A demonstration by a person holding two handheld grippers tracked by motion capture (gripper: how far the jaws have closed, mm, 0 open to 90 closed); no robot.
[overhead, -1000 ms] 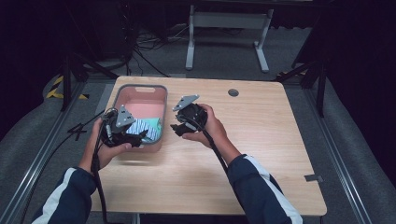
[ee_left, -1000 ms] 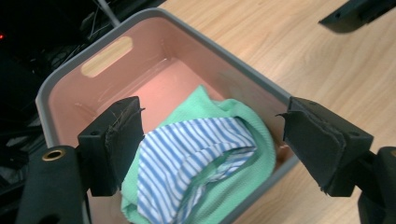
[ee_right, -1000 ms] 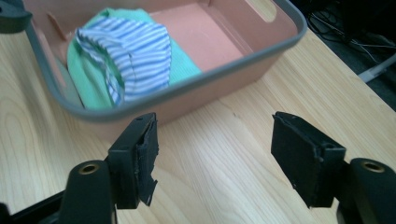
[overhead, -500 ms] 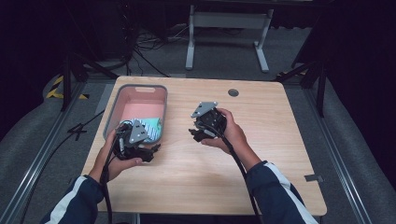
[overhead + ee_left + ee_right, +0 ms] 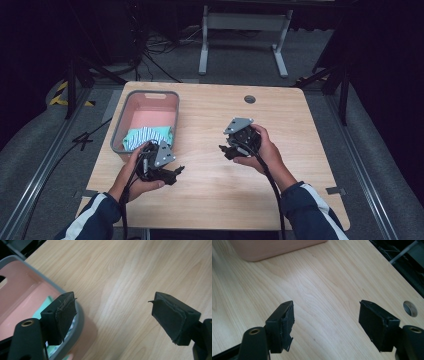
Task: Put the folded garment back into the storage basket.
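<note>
A: Left claw [image 5: 172, 172]: black rubber-faced pads [image 5: 65, 315], frayed edges, gaping wide with only bare table between. Right claw [image 5: 225, 150]?

B: Same, spread wide and empty over pale wood-grain table [image 5: 300, 130].

A: Striped teal cloth [image 5: 147, 136]?

B: Crumpled in the grey-rimmed pink bin [image 5: 150, 94], just behind the left claw.

The person is wearing dark navy sleeves [image 5: 306, 210] with white stripes running along them. Each black gripper, left [image 5: 172, 174] and right [image 5: 226, 149], is carrying a grey three-cornered plate [image 5: 238, 125] on top and trailing a black cable [image 5: 272, 190]. Their black jaw pads [image 5: 65, 315] are showing frayed, worn edges.
</note>
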